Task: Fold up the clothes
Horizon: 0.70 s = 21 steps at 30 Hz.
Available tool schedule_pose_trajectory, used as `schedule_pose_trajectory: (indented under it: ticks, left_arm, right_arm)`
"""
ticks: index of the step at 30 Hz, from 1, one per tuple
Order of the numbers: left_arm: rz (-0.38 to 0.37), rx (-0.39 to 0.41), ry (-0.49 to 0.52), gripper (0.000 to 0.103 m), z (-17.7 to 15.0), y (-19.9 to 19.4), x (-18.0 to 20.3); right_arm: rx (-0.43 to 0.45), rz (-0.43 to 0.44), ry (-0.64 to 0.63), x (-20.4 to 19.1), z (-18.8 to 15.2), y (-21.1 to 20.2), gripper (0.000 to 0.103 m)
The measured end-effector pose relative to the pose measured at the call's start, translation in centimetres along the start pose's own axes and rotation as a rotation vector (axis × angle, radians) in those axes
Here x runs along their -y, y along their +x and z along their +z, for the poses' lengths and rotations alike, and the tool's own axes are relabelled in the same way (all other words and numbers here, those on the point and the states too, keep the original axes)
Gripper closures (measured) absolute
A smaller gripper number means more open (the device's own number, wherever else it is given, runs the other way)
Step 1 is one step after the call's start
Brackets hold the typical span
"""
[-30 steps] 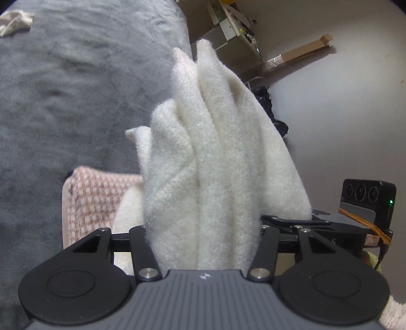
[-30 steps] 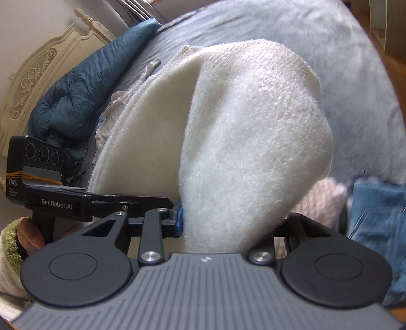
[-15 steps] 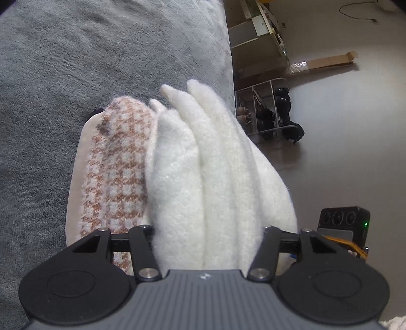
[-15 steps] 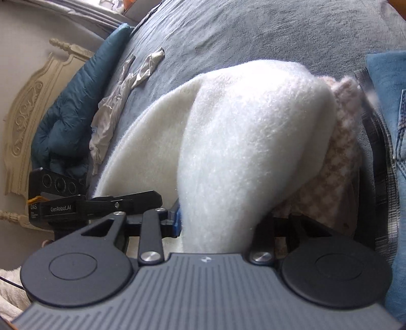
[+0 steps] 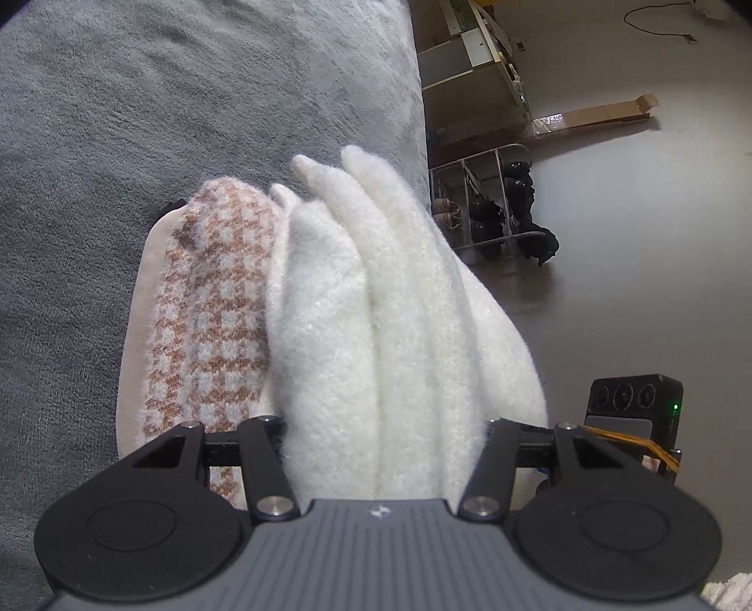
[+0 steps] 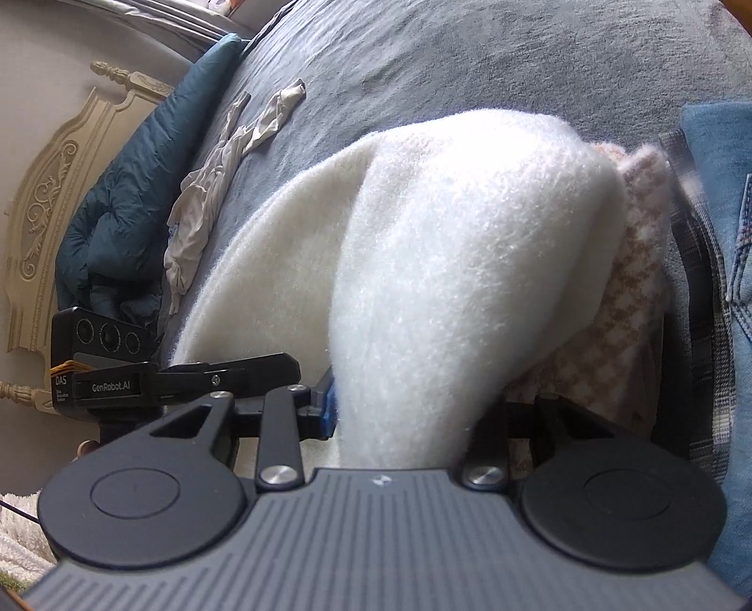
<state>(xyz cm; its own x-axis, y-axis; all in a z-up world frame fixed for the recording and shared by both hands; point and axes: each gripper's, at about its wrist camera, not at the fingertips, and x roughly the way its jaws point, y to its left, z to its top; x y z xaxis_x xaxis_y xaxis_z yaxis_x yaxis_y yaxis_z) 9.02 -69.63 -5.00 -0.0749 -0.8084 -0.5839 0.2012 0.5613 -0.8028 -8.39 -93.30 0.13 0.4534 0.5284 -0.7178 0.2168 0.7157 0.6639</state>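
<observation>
Grey fleece bedspread (image 5: 141, 117) covers the bed, surface rumpled. Carved cream headboard (image 6: 42, 197) at far left in right-wrist view, w/ a dark teal duvet (image 6: 136, 197) bunched against it.

Off the bed edge: bare pale floor (image 5: 634, 235). Wire shoe rack (image 5: 489, 207) stands near bed corner, black shoes + a tan pair on it. Long flat cardboard piece (image 5: 597, 115) lies on floor further back, beside a pale shelf unit (image 5: 474, 51). Thin dark cable (image 5: 658, 23) loops on floor, top right.
</observation>
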Motion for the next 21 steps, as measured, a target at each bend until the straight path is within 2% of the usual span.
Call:
schedule_pose_trajectory:
  ticks: [3, 7, 13, 17, 21]
  left_arm:
    - [-0.009, 0.016, 0.041, 0.049, -0.2, -0.8, 1.6]
    - [-0.059, 0.037, 0.071, 0.049, -1.4, -2.3, 4.2]
    - [-0.126, 0.029, 0.062, 0.049, -3.6, -4.4, 7.3]
    - [-0.131, 0.043, 0.052, 0.048, -4.6, -5.5, 9.3]
    - [-0.102, 0.099, 0.02, 0.048, -5.8, -5.9, 10.7]
  right_arm:
    - [0.006, 0.002, -0.007, -0.6, 0.3, -0.9, 0.069]
    - [0.027, -0.008, -0.006, -2.1, 0.3, -3.6, 0.07]
    - [0.036, -0.108, -0.039, -6.1, -0.4, -7.8, 0.07]
    - [0.04, -0.151, -0.055, -8.0, -1.0, -10.0, 0.07]
    - [0.022, -0.137, -0.084, -8.5, -1.0, -11.3, 0.07]
